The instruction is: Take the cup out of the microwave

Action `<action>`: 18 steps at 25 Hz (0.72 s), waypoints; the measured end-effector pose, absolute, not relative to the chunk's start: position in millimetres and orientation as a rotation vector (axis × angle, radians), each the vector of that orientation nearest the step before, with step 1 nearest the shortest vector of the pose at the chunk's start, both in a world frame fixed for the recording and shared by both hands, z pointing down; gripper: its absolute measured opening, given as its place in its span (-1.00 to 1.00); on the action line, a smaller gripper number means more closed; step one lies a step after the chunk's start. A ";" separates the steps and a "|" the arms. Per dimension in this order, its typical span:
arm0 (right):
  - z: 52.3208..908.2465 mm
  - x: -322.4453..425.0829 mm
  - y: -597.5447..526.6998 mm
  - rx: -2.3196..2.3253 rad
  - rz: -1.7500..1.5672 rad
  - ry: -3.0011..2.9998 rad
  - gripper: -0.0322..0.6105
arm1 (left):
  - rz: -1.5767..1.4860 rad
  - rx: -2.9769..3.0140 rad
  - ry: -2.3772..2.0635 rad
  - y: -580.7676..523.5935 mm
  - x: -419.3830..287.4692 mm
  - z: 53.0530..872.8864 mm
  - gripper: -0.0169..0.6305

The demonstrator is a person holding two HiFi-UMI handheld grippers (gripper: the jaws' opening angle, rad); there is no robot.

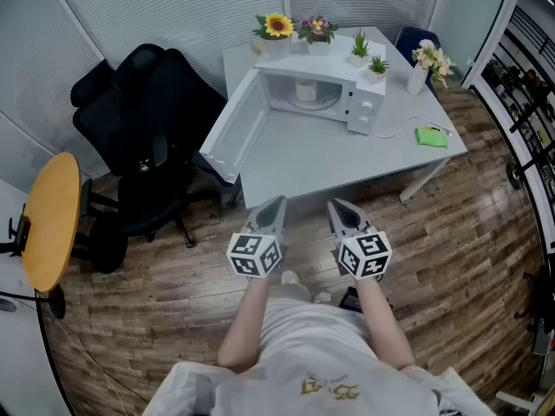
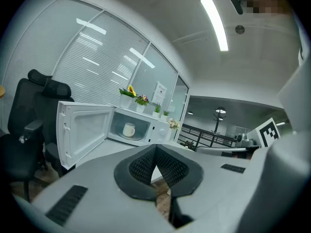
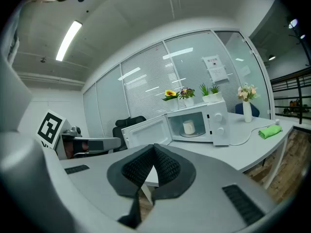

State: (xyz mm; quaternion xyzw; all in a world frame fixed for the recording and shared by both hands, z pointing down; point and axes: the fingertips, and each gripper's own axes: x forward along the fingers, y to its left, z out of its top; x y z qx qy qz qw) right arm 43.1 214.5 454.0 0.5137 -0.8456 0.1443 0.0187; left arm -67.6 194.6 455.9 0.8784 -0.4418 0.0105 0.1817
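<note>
Cup [image 1: 305,90] shows small and dim inside the open microwave [image 1: 366,111]; bare tabletop [image 1: 321,159] lies before it. Left gripper [image 1: 278,202] and right gripper [image 1: 335,204], both closed and empty, hover off its near edge.

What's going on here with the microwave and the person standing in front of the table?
A person stands a little back from the white table, holding the left tongs and right tongs side by side, both shut and empty. The microwave on the table has its door swung wide open, and the white cup sits inside it. Neither pair of tongs has reached the cup yet.
</note>
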 end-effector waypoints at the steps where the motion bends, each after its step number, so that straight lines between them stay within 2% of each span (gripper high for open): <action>1: 454.8 43.2 215.6 1.595 0.446 -2.622 -0.86 | 0.029 2.474 -1.250 195.1 -69.0 457.0 -0.91; 12: 458.1 50.4 230.4 1.592 0.480 -2.689 -0.86 | 0.009 2.454 -1.297 205.2 -68.5 464.4 -0.90; 13: 454.0 51.2 232.9 1.587 0.497 -2.737 -0.86 | -0.008 2.453 -1.310 205.4 -67.7 463.4 -0.70; 14: 450.3 52.1 234.5 1.579 0.507 -2.774 -0.84 | -0.024 2.447 -1.322 204.6 -66.9 462.2 -0.37; 15: 447.5 52.9 234.9 1.570 0.504 -2.795 -0.63 | -0.036 2.439 -1.330 203.0 -66.1 461.2 -0.15; 16: 445.8 53.8 234.6 1.562 0.489 -2.800 -0.34 | -0.037 2.433 -1.332 201.6 -64.9 460.8 -0.07; 18: 443.6 58.1 233.2 1.571 0.451 -2.783 -0.26 | -0.015 2.436 -1.324 200.1 -60.9 461.2 -0.06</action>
